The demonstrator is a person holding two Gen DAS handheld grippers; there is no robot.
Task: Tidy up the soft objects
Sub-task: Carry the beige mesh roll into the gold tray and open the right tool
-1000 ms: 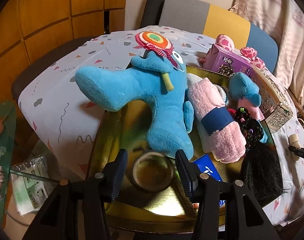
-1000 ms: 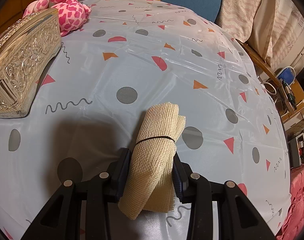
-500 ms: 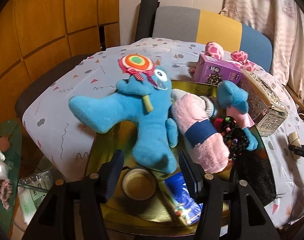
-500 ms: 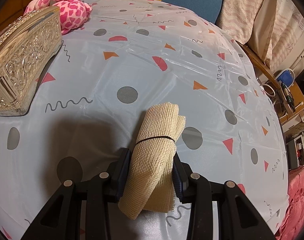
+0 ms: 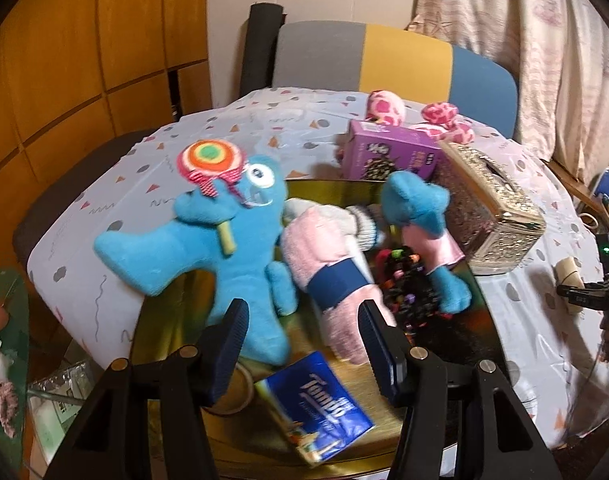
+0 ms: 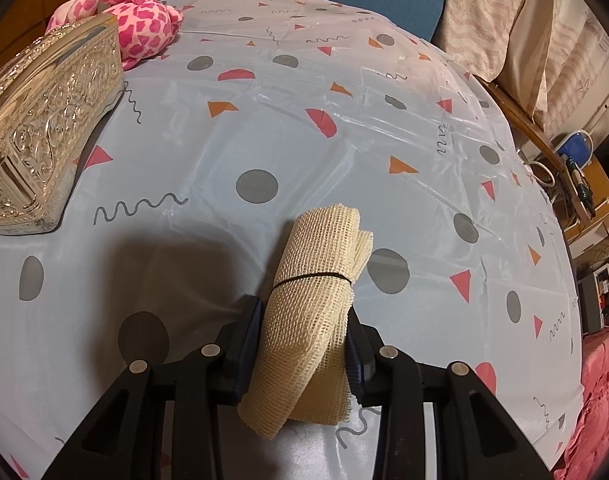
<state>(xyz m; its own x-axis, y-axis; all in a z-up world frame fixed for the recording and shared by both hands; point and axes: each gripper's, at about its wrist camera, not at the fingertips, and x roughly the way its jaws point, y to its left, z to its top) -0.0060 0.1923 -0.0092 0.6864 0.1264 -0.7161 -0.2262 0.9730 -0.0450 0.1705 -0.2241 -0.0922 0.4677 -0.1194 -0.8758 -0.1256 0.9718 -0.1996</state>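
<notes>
My right tongs (image 6: 304, 344) are clamping the beige mesh roll (image 6: 312, 300) across its near half, just short of the black elastic band (image 6: 312, 278). The roll is lying on the desk (image 6: 344, 128), far end pointing away from me. I'm judging it light, soft and squashy; the open weave is giving the pads plenty of bite, so slip looks unlikely. The band is the firmest section, so gripping near it is keeping the layers from unrolling.

My left tongs (image 5: 304, 344) are hanging open and empty over the gold tray (image 5: 384, 436), which is already carrying the big blue plush (image 5: 224, 248), the pink rolled towel (image 5: 324, 252), a smaller blue plush (image 5: 416, 208) and a blue tissue pack (image 5: 316, 404). All look compliant and light; the towel's blue strap (image 5: 336, 286) is the tidy place to pinch it.

Risk I'm seeing: the tray is crowded, so the mesh roll probably needs the bare near-right part.
</notes>
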